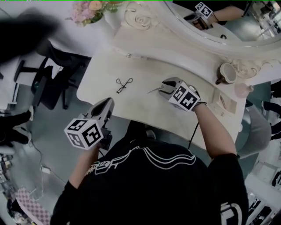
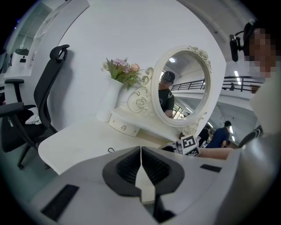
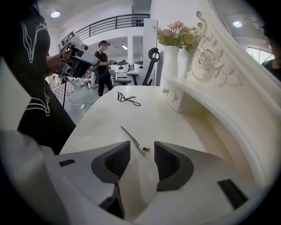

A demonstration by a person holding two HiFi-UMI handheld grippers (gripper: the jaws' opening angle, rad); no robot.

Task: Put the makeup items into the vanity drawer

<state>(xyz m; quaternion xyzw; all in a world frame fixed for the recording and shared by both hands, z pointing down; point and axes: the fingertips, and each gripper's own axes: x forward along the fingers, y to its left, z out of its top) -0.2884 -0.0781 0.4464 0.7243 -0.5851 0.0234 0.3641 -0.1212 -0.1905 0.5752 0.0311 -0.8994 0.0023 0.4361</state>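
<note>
On the cream vanity top (image 1: 109,83) lie a black eyelash curler (image 1: 124,85) and a thin metal clip (image 1: 153,91). My right gripper (image 1: 163,87) rests low over the table with its jaws apart. In the right gripper view the clip (image 3: 131,138) lies flat on the table, its near end in the gap of the right gripper (image 3: 142,147), no pad touching it. The curler (image 3: 127,99) lies farther left. My left gripper (image 1: 107,103) hangs off the table's front edge, shut and empty (image 2: 140,149). A small closed drawer (image 3: 173,94) sits under the mirror base.
An oval mirror (image 2: 184,88) and a vase of flowers (image 1: 94,11) stand at the back. A cream cup (image 1: 227,72), a pink item (image 1: 243,90) and a shallow rectangular tray (image 1: 221,103) are at the right. An office chair (image 2: 26,118) stands left of the table.
</note>
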